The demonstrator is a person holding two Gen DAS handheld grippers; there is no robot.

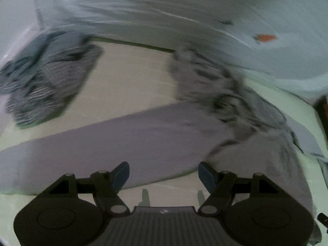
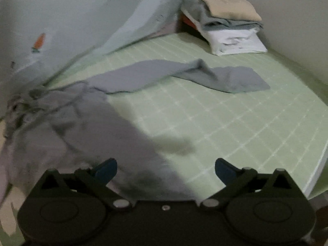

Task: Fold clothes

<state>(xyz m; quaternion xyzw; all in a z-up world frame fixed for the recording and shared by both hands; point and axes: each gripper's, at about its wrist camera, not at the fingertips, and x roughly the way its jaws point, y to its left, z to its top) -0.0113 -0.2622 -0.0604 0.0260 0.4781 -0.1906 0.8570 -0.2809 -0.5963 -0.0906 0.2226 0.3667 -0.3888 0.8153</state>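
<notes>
A grey long-sleeved garment lies spread on the green checked cutting mat. One sleeve stretches across the mat toward the back right. In the left wrist view the same garment lies right of centre, with its other sleeve running to the left. My left gripper is open and empty just above that sleeve. My right gripper is open and empty above the garment's lower edge. The left wrist view is blurred.
A stack of folded clothes, beige on grey on white, sits at the mat's back right corner. A striped dark garment lies at the left in the left wrist view. A pale curtain with an orange mark hangs behind. The mat's edge drops off at right.
</notes>
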